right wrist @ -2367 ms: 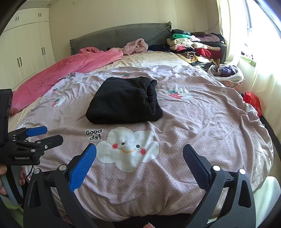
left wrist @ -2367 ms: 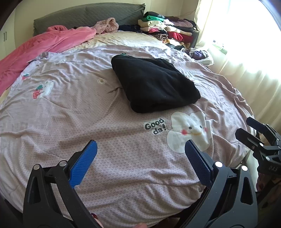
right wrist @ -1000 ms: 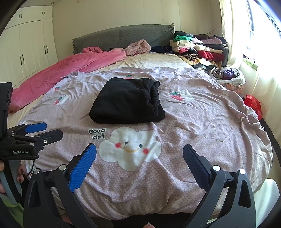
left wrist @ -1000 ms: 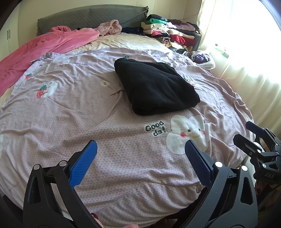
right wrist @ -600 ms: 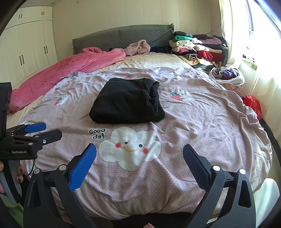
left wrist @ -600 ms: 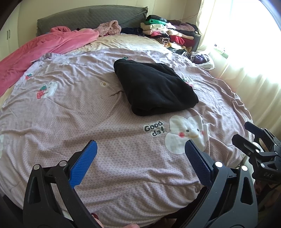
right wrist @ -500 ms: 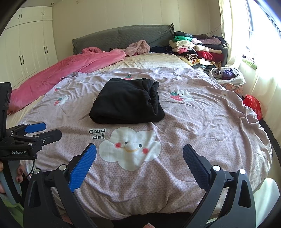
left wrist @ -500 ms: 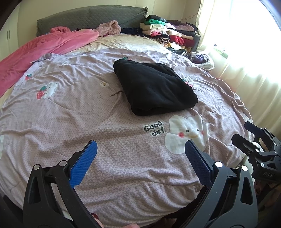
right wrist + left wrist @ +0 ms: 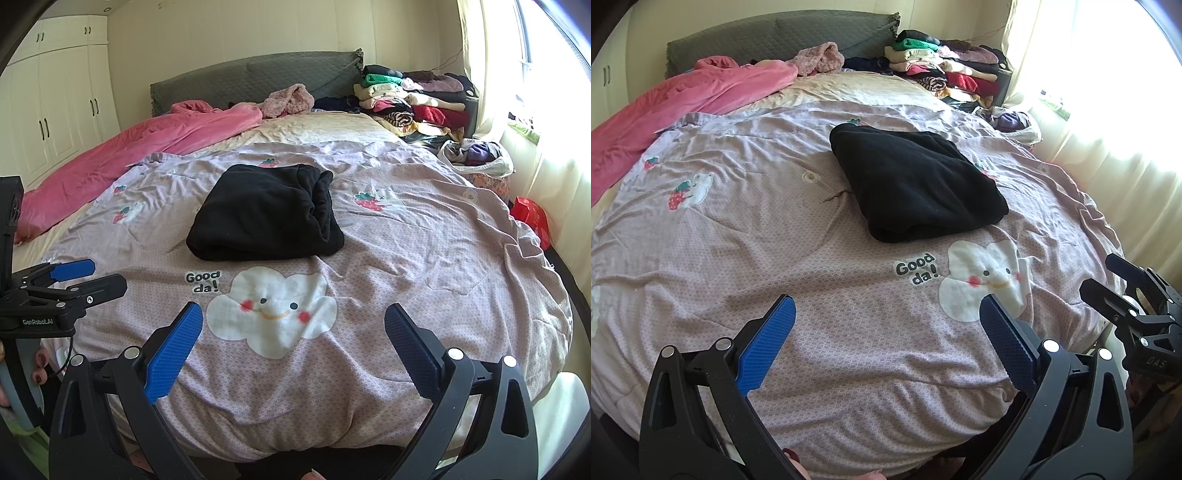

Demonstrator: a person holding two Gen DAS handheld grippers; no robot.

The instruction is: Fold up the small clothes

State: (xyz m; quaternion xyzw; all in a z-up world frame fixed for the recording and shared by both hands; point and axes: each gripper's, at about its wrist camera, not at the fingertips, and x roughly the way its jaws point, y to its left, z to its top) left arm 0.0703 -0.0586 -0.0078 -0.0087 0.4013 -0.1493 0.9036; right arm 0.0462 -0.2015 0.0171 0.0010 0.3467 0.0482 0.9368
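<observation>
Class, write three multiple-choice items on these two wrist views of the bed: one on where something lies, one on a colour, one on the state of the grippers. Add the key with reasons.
1. Where does the folded garment lie?
A. on the pink blanket
B. on the lilac quilt, beyond the cloud print
C. in the basket by the window

2. What colour is the folded garment?
A. black
B. red
C. white

3. How do the two grippers stand?
A. both shut on cloth
B. one open, one shut
C. both open, holding nothing

Key: 1 B, the folded garment rests on the lilac quilt past the cloud print. 2 A, it is plainly black. 3 C, the left gripper and right gripper show spread fingers with nothing between.
</observation>
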